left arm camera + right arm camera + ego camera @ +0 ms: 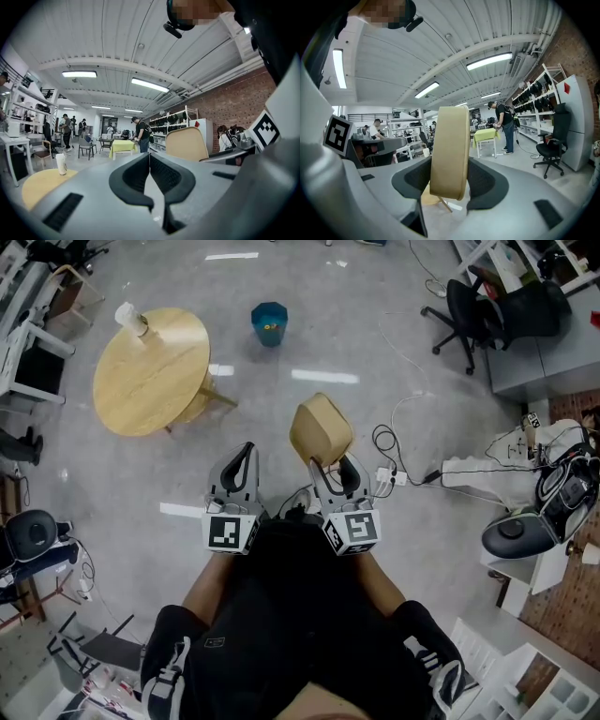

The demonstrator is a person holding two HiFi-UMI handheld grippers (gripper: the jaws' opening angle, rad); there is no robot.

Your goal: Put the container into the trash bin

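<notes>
A tan clamshell container (321, 430) stands on edge between the jaws of my right gripper (330, 465), which is shut on it; in the right gripper view the container (450, 152) fills the gap between the dark pads. My left gripper (246, 457) is held beside it, shut with nothing in it; its pads meet in the left gripper view (149, 165), where the container (186, 144) shows to the right. A small teal trash bin (269, 322) stands on the floor ahead, well beyond both grippers.
A round wooden table (150, 369) with a white cup (131, 320) stands at the left, near the bin. A black office chair (469, 317) is at the far right, cables and a power strip (389, 476) lie right of me. People stand in the distance.
</notes>
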